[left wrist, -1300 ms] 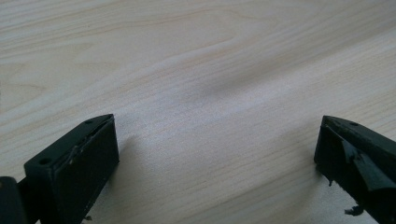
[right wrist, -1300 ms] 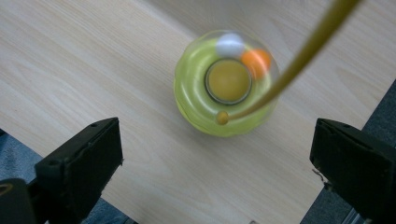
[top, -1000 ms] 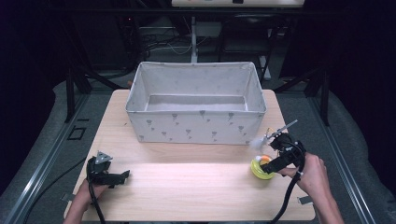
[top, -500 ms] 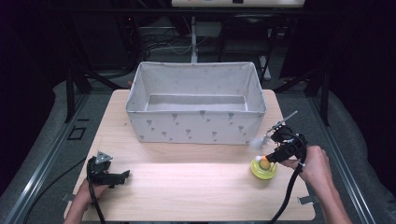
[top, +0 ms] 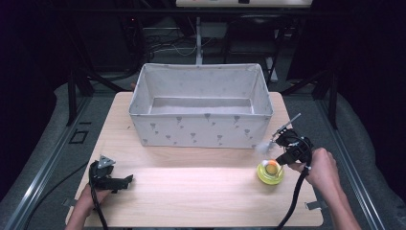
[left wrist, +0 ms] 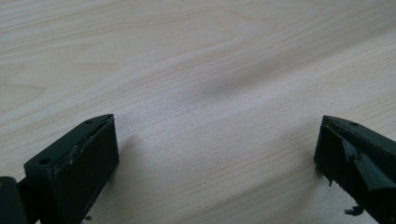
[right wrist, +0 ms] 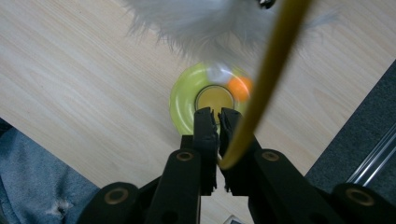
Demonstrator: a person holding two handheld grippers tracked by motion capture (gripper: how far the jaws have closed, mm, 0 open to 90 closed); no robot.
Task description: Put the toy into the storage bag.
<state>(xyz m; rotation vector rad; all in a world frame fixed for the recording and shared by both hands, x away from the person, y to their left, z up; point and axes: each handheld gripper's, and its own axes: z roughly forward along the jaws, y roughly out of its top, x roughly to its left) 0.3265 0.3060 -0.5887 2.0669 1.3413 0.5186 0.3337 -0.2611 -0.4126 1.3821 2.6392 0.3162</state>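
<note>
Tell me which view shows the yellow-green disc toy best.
The right gripper view: the disc toy lies straight ahead of the right gripper, rim and orange ball sharp. The high view shows it small, by the table's right edge.

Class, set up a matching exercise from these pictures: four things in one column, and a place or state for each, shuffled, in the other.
Things:
1. fabric bin
2. left gripper
3. right gripper
4. green disc

Places or states:
A. fingers wide apart over bare wood
B. on the table's near right part
C. fingers nearly shut, with a yellow rod beside them
D. at the table's far middle

Pairs: 1-D, 2-A, 3-C, 4-B
</note>
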